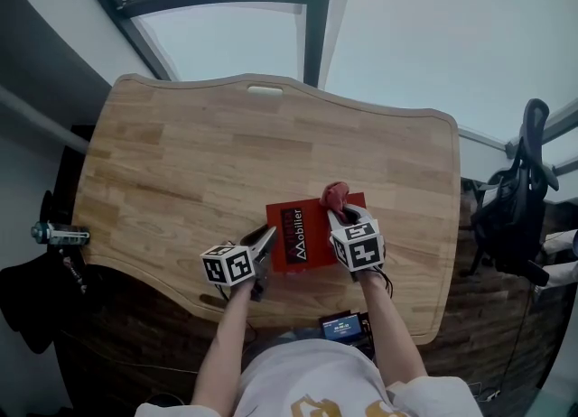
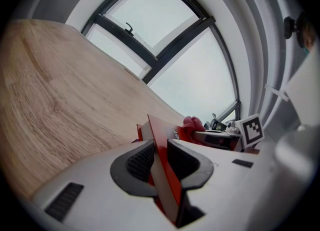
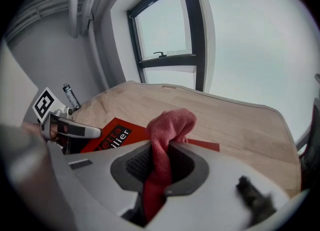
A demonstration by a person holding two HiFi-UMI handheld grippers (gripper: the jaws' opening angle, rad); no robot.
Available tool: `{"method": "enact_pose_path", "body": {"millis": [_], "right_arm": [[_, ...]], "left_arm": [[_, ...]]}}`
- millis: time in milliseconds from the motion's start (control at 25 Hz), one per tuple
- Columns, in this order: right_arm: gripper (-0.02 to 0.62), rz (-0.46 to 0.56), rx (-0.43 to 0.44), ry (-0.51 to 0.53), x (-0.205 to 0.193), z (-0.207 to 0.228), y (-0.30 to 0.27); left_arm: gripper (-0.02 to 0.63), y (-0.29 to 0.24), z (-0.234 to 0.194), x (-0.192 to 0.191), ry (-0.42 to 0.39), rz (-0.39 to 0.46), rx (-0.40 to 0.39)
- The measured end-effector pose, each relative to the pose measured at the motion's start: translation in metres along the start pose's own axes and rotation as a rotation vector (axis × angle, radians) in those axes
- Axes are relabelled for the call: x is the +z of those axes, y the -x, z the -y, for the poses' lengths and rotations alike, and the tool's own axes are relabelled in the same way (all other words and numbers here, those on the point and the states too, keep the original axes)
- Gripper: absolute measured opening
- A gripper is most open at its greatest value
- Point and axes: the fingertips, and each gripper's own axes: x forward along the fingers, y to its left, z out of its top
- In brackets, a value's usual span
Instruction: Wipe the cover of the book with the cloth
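Observation:
A red book (image 1: 302,230) with a black title strip lies on the wooden table (image 1: 181,162) near its front edge. My left gripper (image 1: 264,242) is at the book's left side. In the left gripper view its pads are shut on the book's thin red edge (image 2: 162,160), which stands tilted between them. My right gripper (image 1: 343,217) hovers over the right part of the book, shut on a red cloth (image 1: 336,195). The cloth (image 3: 167,125) bunches up out of the jaws above the cover (image 3: 112,137). The left gripper (image 3: 75,131) shows at the left of the right gripper view.
The table has a hand slot (image 1: 265,90) at its far edge, and a large window lies beyond. A small device with a lit screen (image 1: 343,326) sits below the front edge. A dark chair with a bag (image 1: 510,217) stands to the right, a bottle (image 1: 59,235) to the left.

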Motion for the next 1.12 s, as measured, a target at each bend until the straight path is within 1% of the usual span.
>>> {"method": "enact_pose_path", "body": {"millis": [640, 920, 1120], "right_arm": [[0.069, 0.037, -0.07, -0.098, -0.007, 0.04, 0.015], [0.069, 0.058, -0.138, -0.091, -0.008, 0.048, 0.018], [0.069, 0.046, -0.128, -0.103, -0.009, 0.048, 0.017]], "left_arm": [[0.089, 0.0, 0.0, 0.0, 0.022, 0.013, -0.013], [0.089, 0.001, 0.0, 0.0, 0.024, 0.016, -0.013], [0.089, 0.0, -0.001, -0.001, 0.03, 0.02, -0.015]]}}
